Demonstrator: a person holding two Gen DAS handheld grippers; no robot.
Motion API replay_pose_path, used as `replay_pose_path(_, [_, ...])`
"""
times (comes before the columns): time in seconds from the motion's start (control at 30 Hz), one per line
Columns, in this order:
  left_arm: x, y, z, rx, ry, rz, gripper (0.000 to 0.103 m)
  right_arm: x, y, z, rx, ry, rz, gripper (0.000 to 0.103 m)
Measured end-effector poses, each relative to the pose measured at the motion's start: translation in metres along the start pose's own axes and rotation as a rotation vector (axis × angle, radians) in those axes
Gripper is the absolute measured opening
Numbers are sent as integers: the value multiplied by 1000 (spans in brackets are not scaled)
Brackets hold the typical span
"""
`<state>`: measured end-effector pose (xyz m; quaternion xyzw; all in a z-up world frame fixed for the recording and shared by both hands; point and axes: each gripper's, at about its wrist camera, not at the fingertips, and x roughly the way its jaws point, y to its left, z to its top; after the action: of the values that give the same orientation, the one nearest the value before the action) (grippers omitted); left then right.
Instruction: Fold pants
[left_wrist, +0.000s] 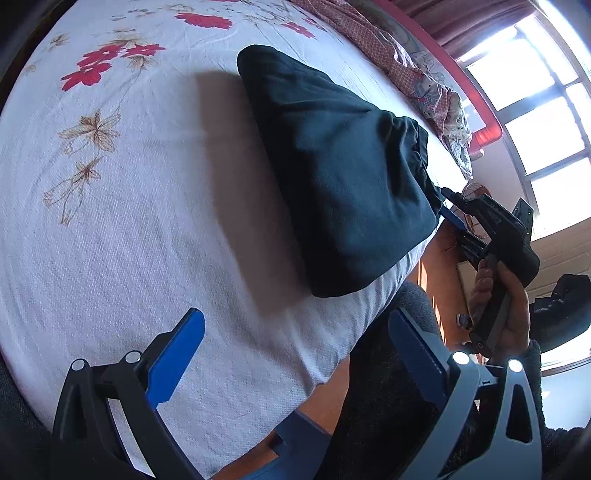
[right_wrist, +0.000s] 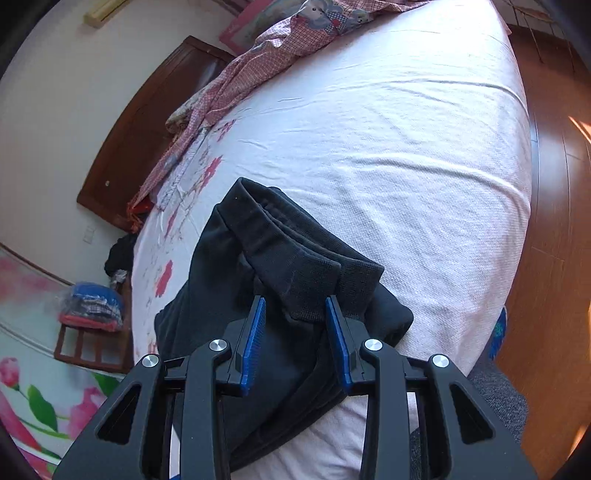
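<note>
The dark folded pants (left_wrist: 332, 177) lie on the white flowered bed sheet (left_wrist: 129, 221), near the bed's edge, and throw a broad shadow to their left. In the right wrist view the ribbed cuffs of the pants (right_wrist: 295, 280) sit between the blue pads of my right gripper (right_wrist: 295, 314), which is shut on the fabric. The left wrist view shows that same right gripper (left_wrist: 448, 208) pinching the gathered edge of the pants, with a hand on its handle. My left gripper (left_wrist: 295, 350) hangs open over the sheet, short of the pants, with nothing between its fingers.
A pink checked cloth (right_wrist: 229, 81) is bunched along the far side of the bed. The bed's edge (left_wrist: 332, 376) drops to a wooden floor (right_wrist: 554, 221). A small stool with bagged clothes (right_wrist: 92, 306) stands by the wall. A bright window (left_wrist: 535, 92) is at the right.
</note>
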<state>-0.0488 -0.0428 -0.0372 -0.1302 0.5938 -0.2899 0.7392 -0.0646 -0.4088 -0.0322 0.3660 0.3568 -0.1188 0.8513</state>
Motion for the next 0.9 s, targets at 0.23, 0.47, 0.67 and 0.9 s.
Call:
replay_pose_path(0.23, [3, -3, -2, 1, 3, 19, 100, -39, 5, 10, -49, -46, 98, 13])
replay_pose_path(0.47, [12, -16, 13, 94, 5, 41, 100, 7, -83, -10, 233, 31, 152, 19])
replay_pose_path(0.67, [27, -71, 51, 287, -102, -13, 101, -13, -77, -7, 273, 45, 90, 28])
replay_pose_path(0.9, [76, -117, 49, 472, -106, 41, 101, -46, -7, 17, 88, -88, 206, 28])
